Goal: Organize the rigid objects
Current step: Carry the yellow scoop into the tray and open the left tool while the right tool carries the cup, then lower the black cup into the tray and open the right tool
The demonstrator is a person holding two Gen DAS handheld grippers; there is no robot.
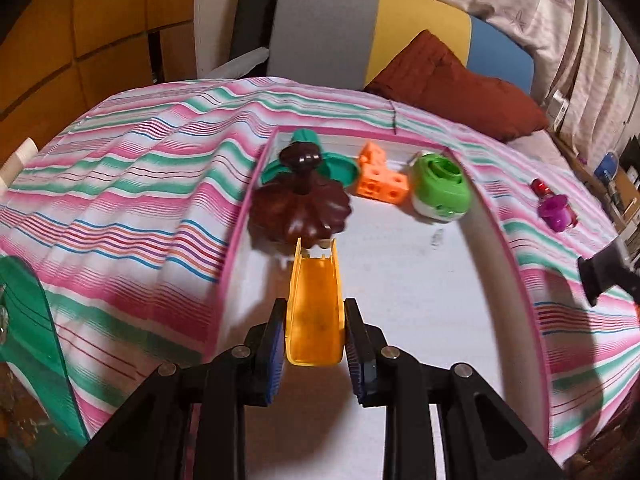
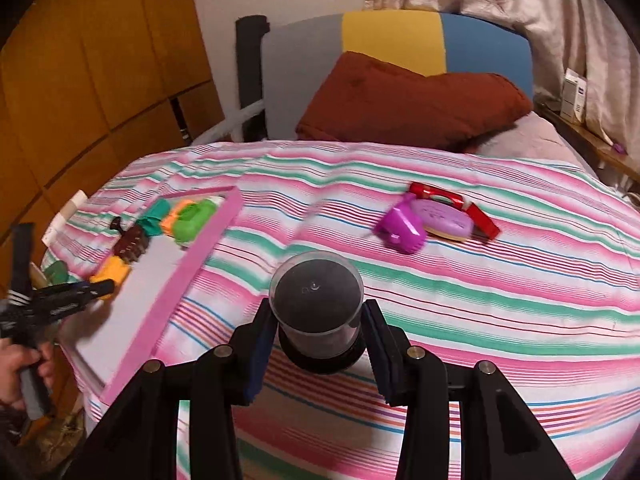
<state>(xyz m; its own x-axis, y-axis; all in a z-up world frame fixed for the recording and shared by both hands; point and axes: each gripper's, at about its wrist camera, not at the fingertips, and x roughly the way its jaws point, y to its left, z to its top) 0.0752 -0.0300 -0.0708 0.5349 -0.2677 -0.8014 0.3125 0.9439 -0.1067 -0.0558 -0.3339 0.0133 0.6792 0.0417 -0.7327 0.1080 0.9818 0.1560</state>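
Setting the yellow slide into the pink-rimmed tray.
Our left gripper clamps it; we release beside the brown toy. Our right gripper brackets the spindle case, contact unclear.

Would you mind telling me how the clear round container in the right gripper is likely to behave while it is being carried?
The clear round container looks like smooth, rigid plastic, so it may slip between the right gripper pads. Its curved wall gives the flat pads little contact, so it could rotate or tilt. Laid on its side on the soft striped bedspread, it would probably roll.
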